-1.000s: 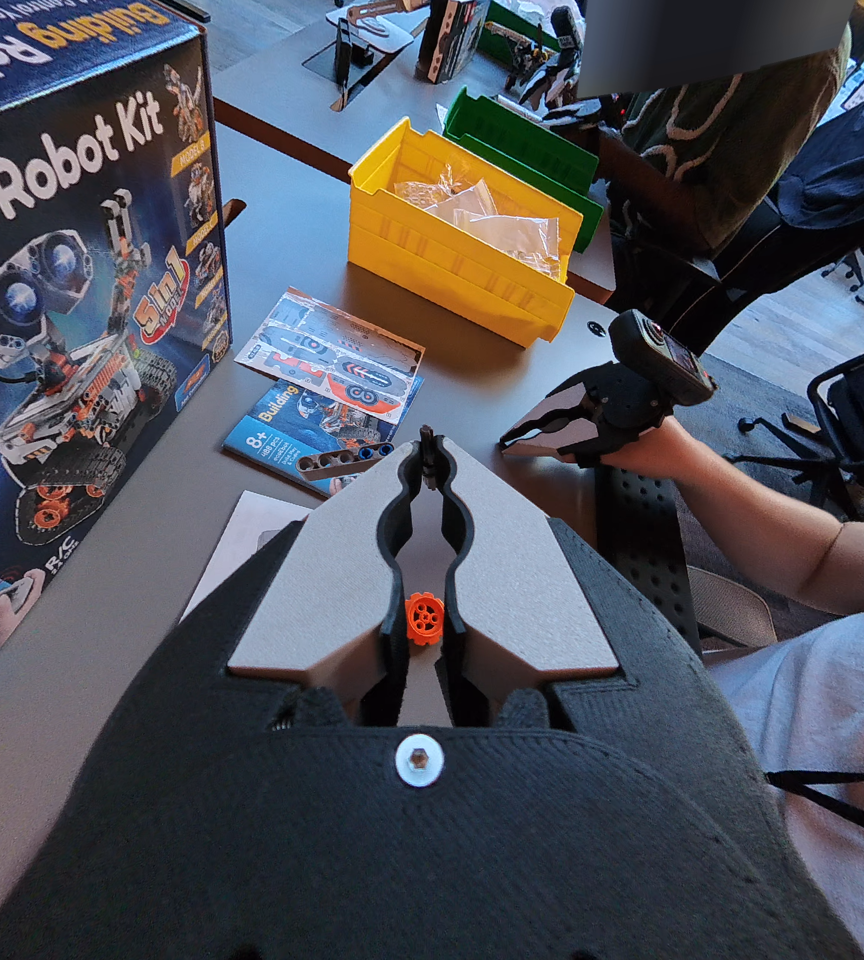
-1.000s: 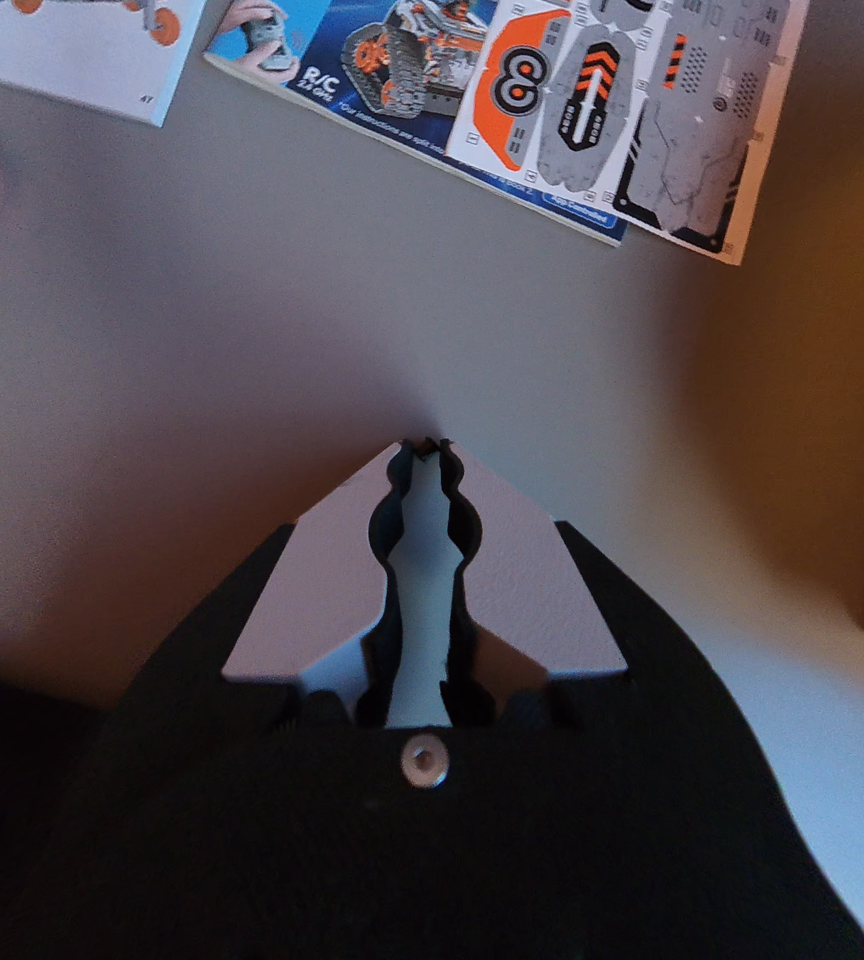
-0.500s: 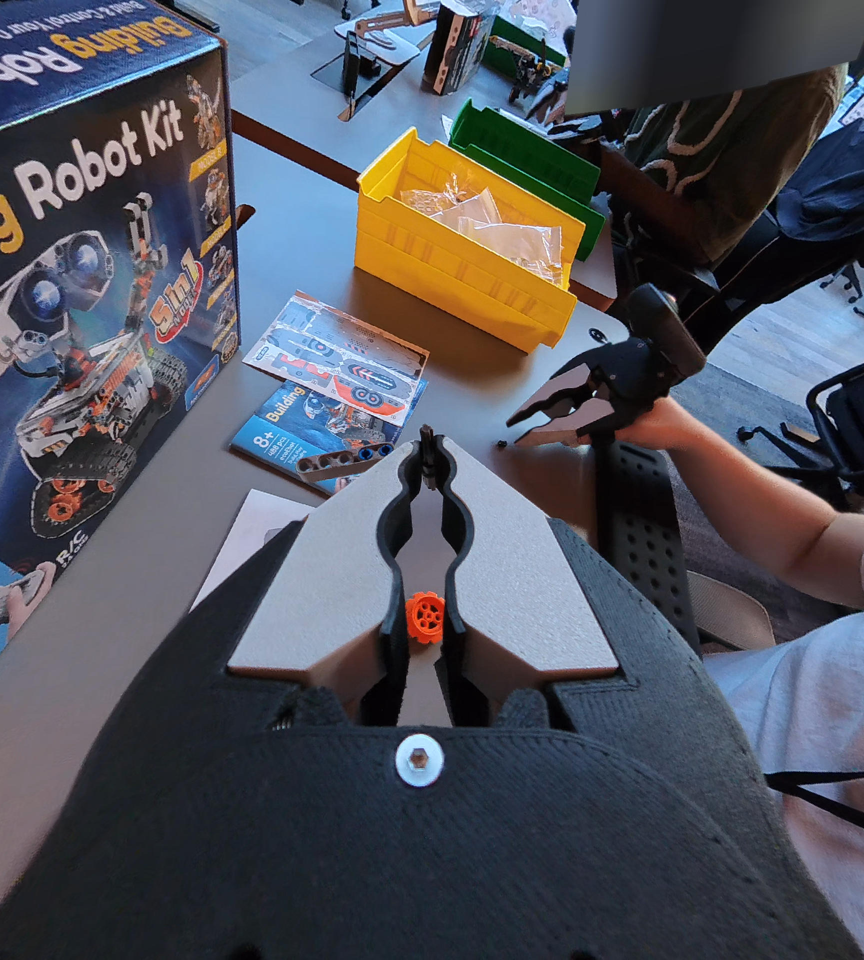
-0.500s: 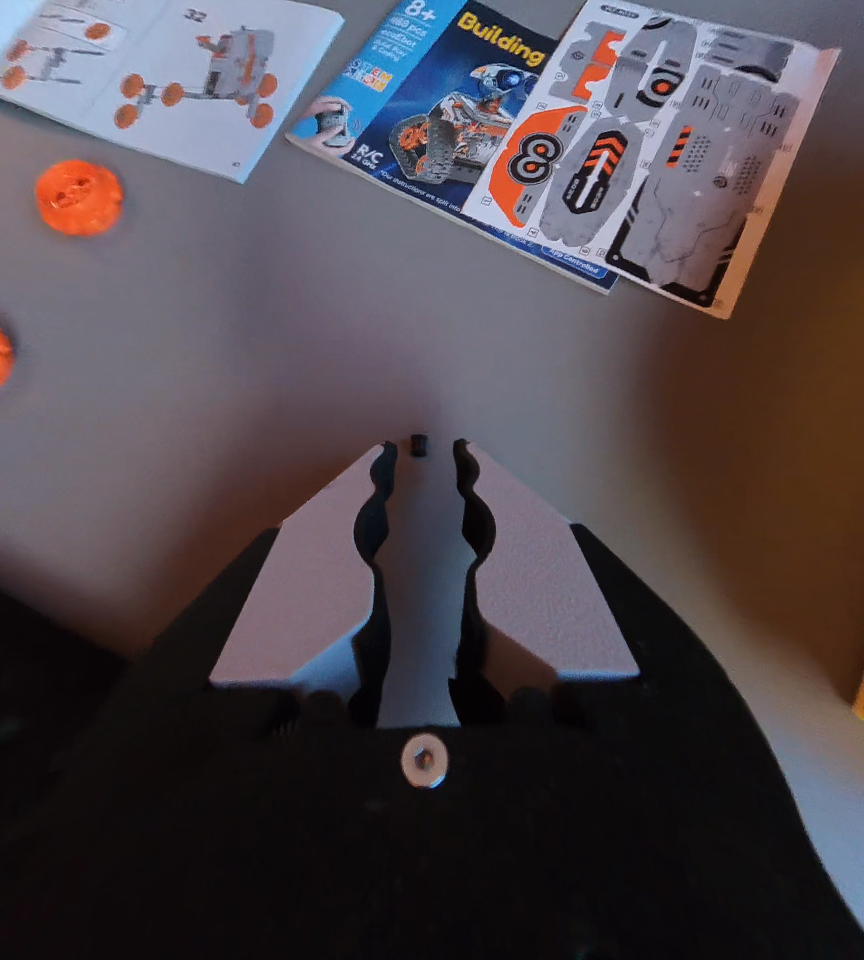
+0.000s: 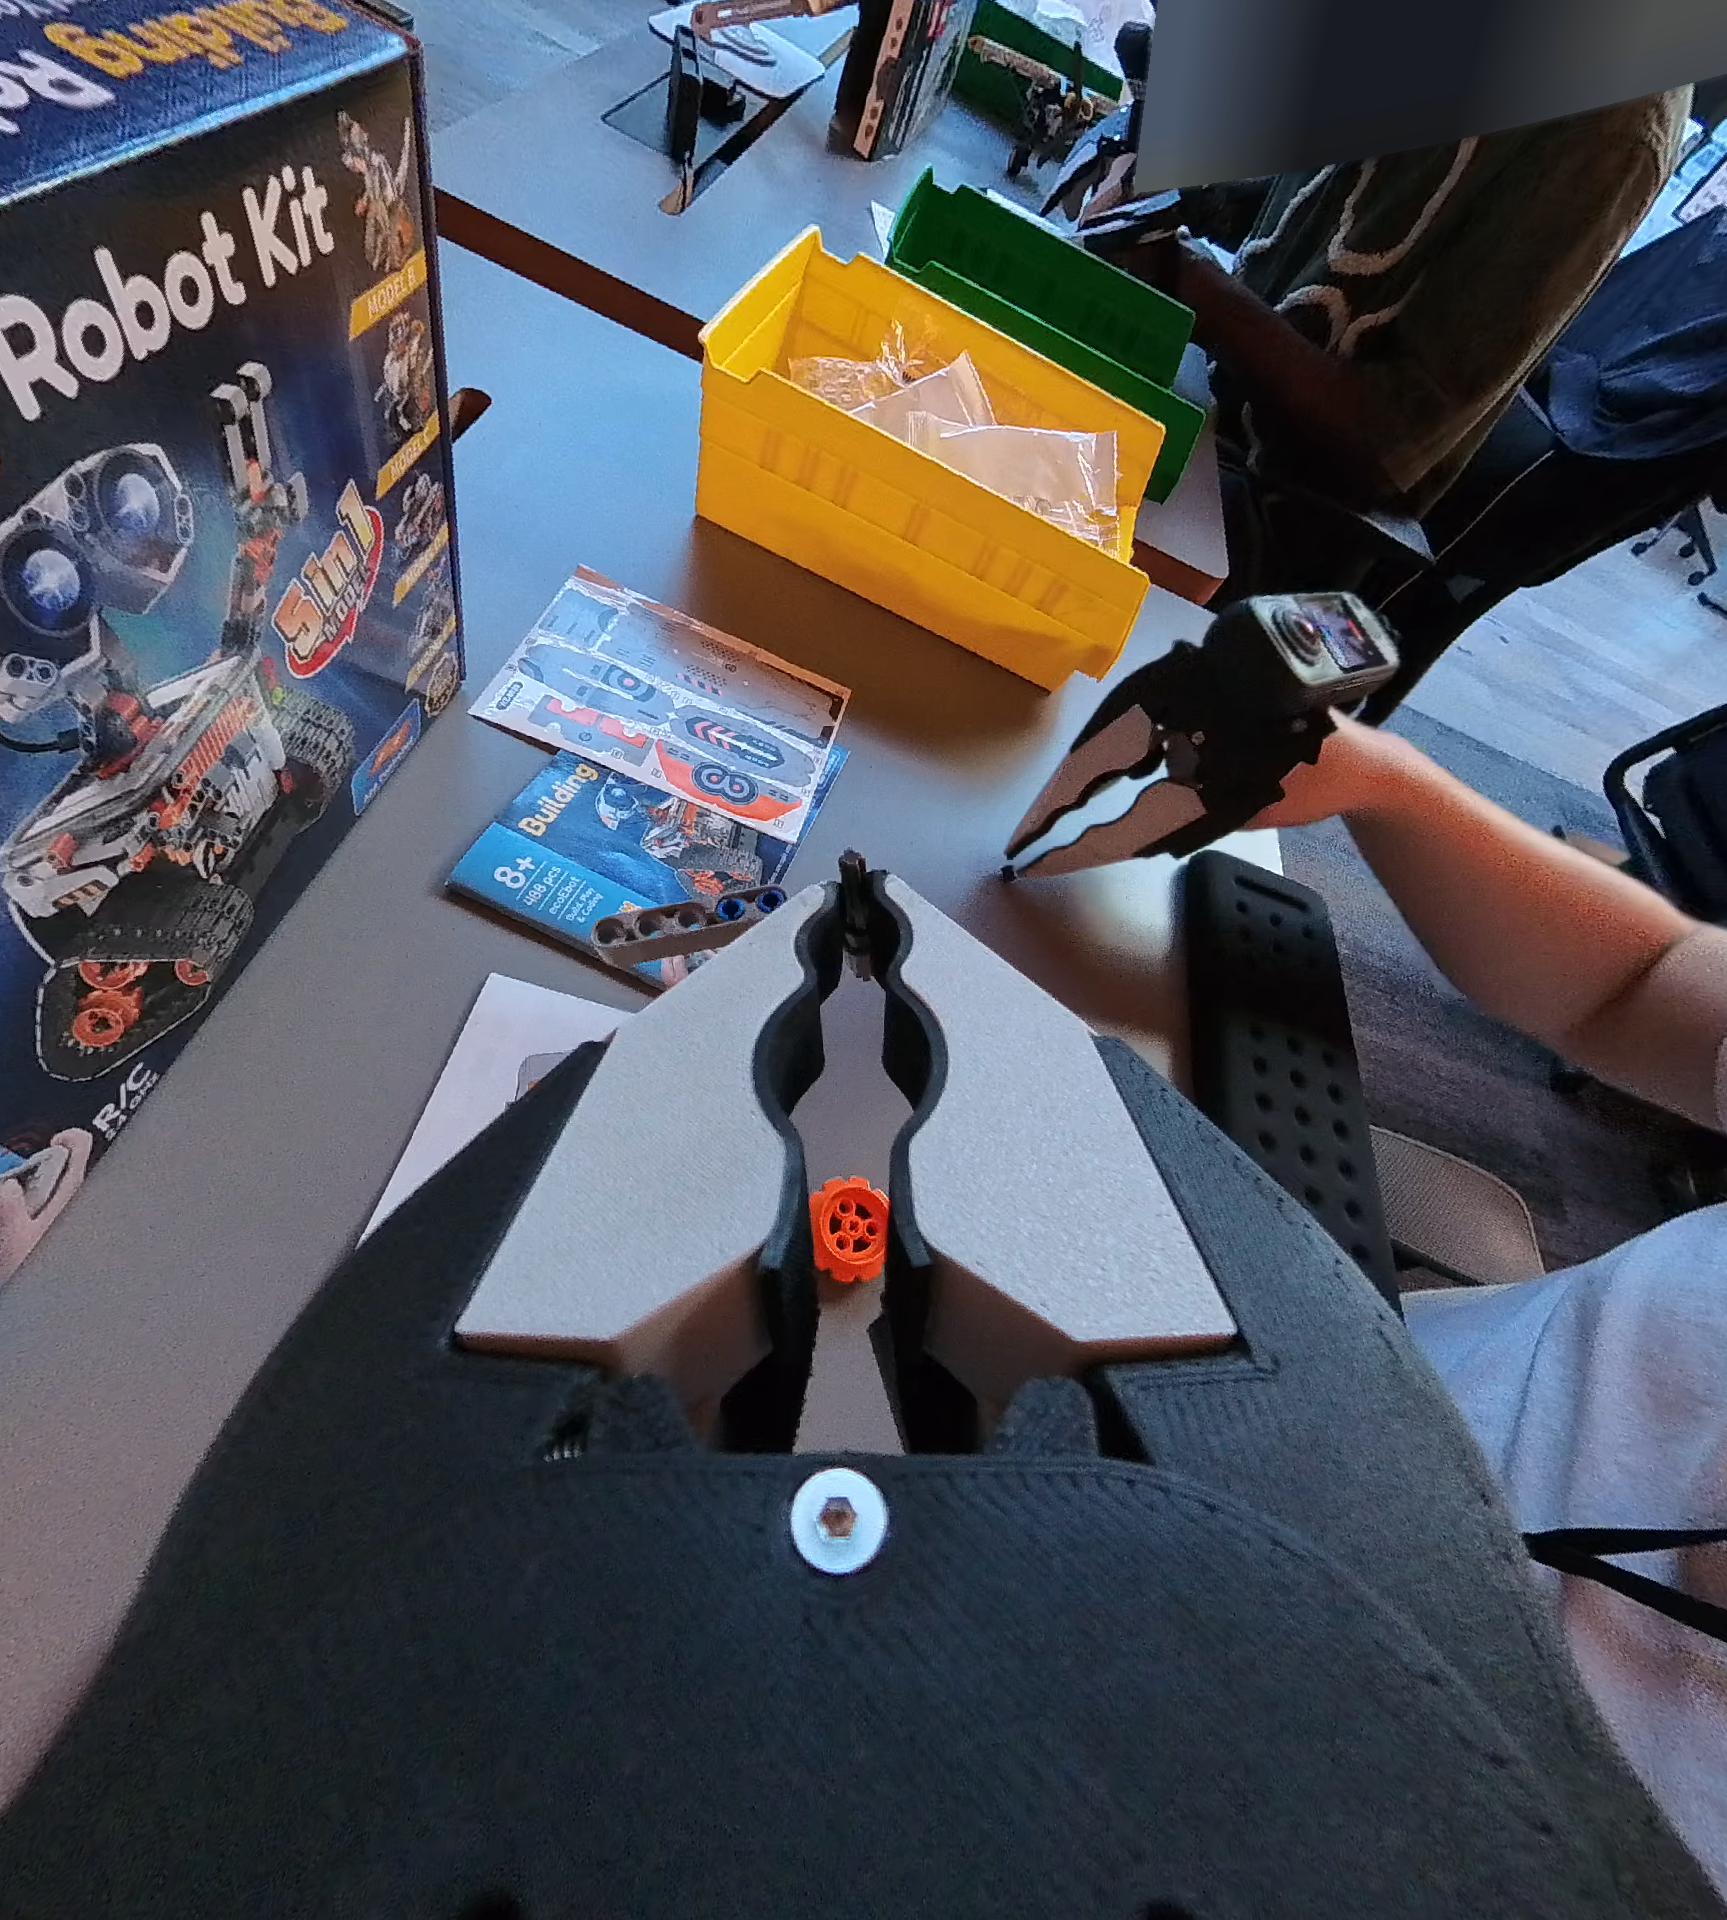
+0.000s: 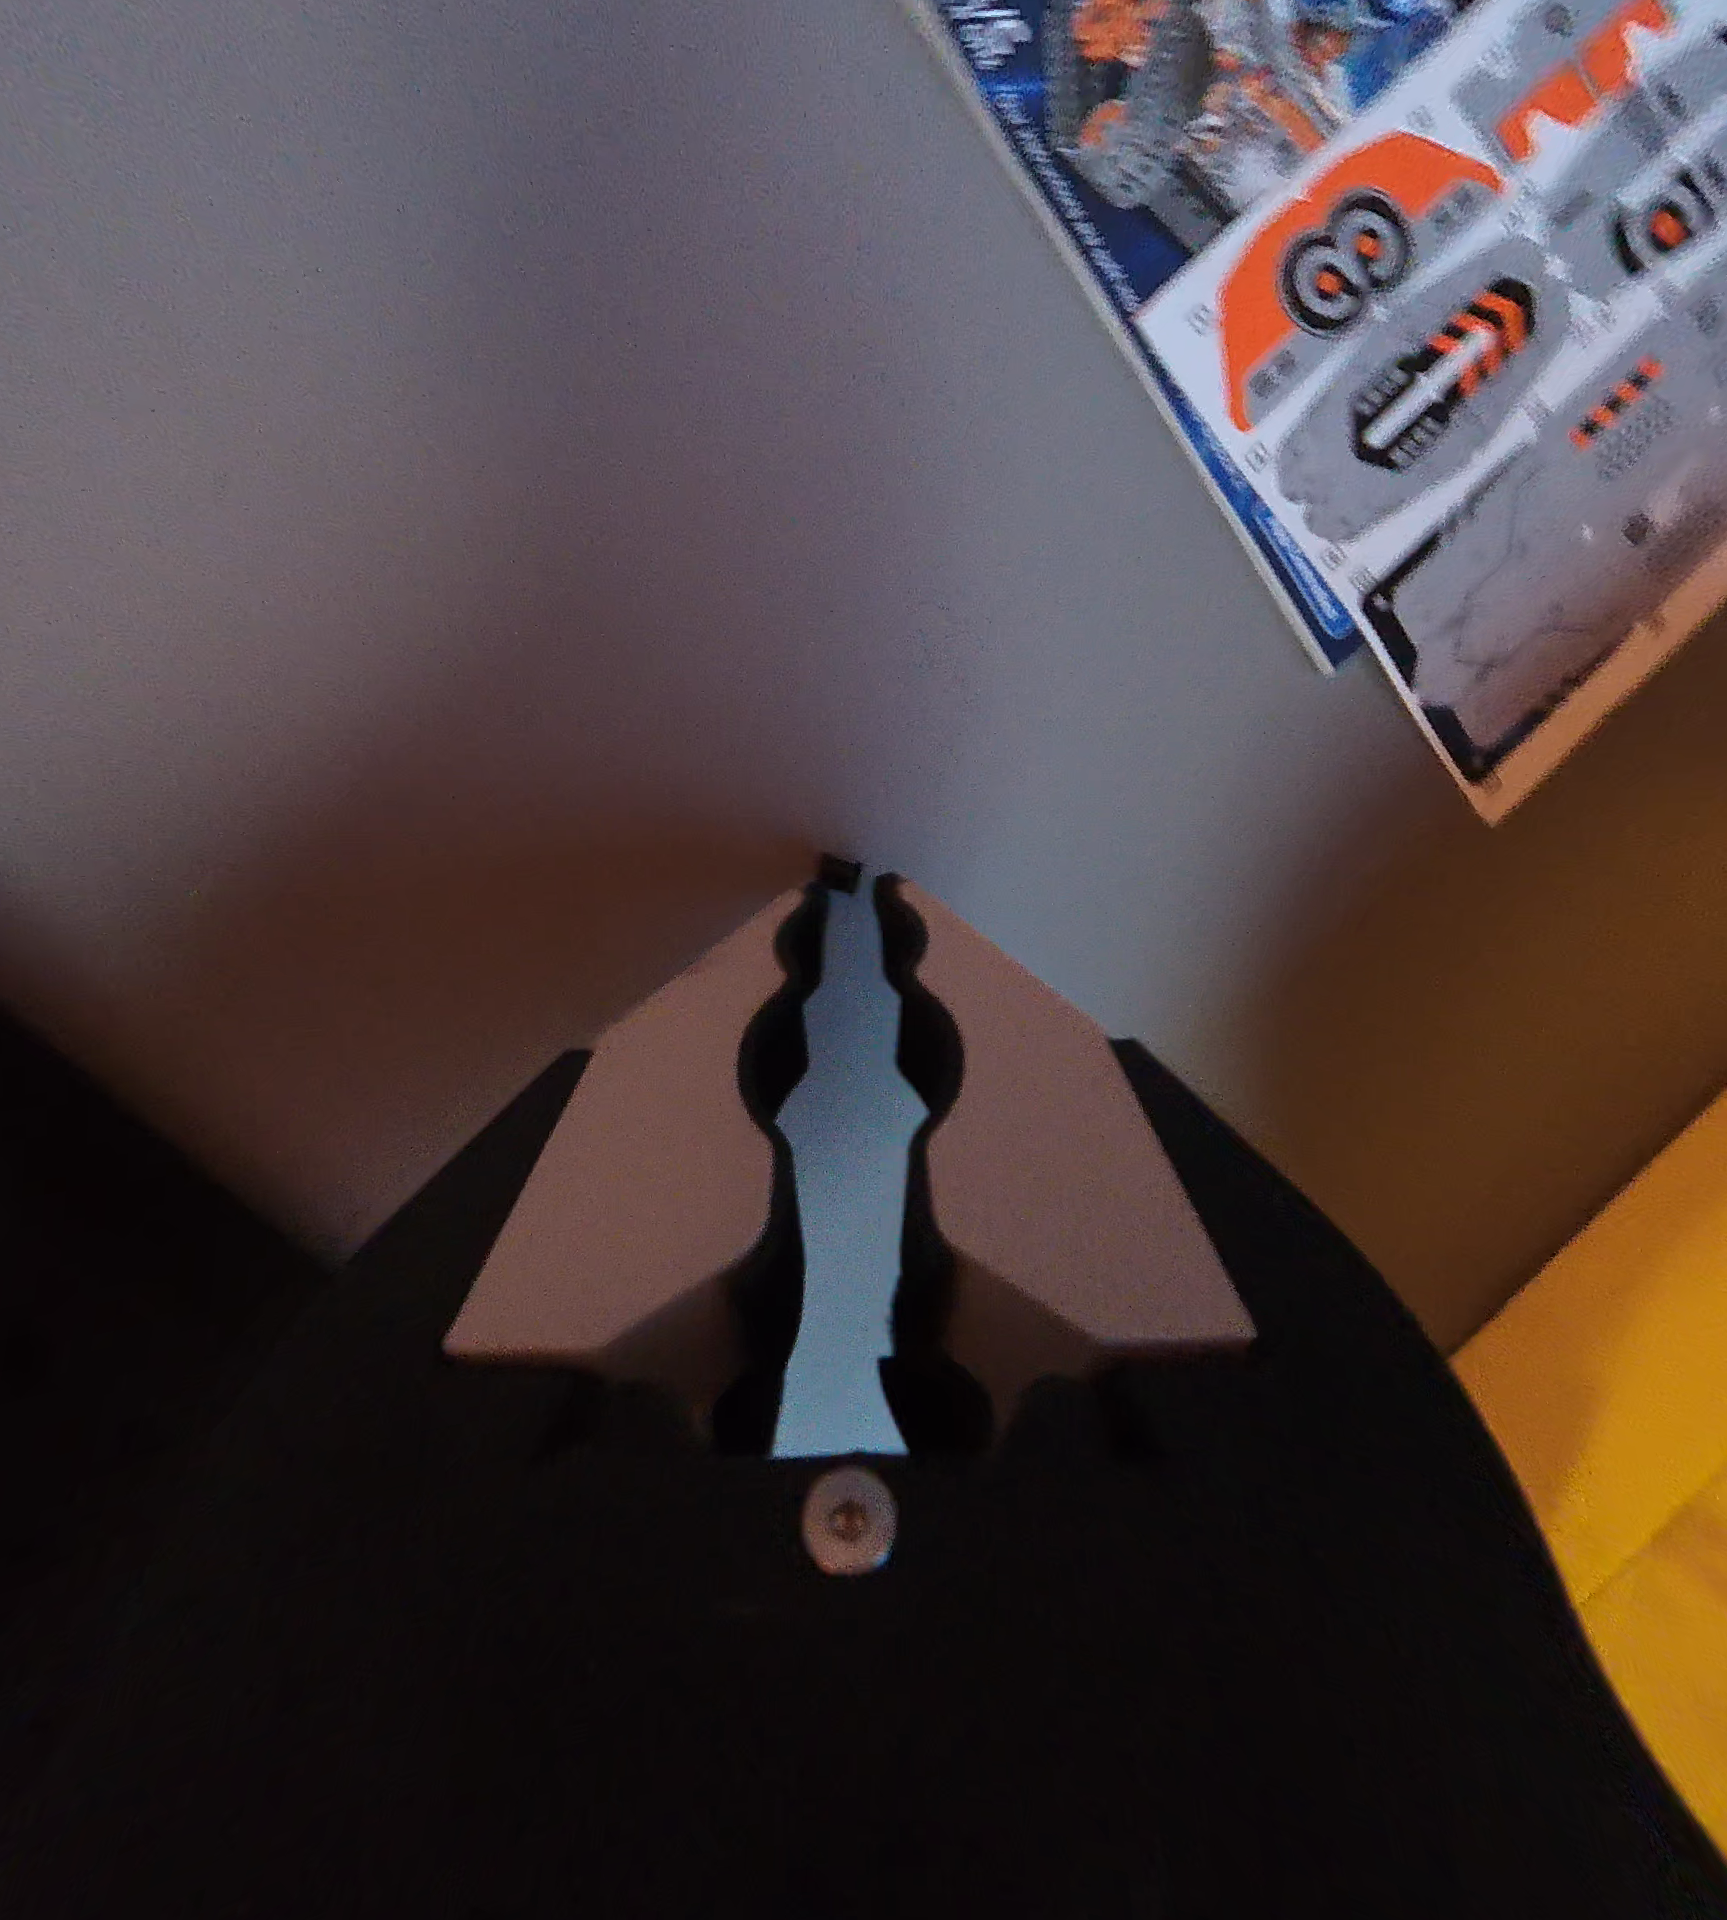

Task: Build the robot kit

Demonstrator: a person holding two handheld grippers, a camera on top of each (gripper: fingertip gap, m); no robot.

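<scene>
My left gripper (image 5: 851,896) is shut on a small black piece (image 5: 851,878) at its tips, above the grey table (image 5: 319,1091). A grey beam with blue pins (image 5: 682,920) shows just left of the tips. An orange gear (image 5: 848,1228) shows in the gap between the fingers; I cannot tell if it is held. My right gripper (image 6: 854,883) is slightly open, tips down at the table (image 6: 526,468). A tiny black piece (image 6: 835,871) lies at its left fingertip. The left wrist view shows the right gripper (image 5: 1020,868) with that piece (image 5: 1007,874).
A large blue kit box (image 5: 142,582) stands at the left. A sticker sheet (image 5: 672,707) lies on a blue booklet (image 5: 578,862). A yellow bin (image 5: 900,540) with plastic bags and a green bin (image 5: 1046,281) stand behind. A person sits at the far right. Left tips to right tips: about 30 cm.
My right gripper opened and let go of the tiny black piece, then narrowed and came down beside it, turning towards the yellow bin. My left gripper kept its grip and barely moved.
</scene>
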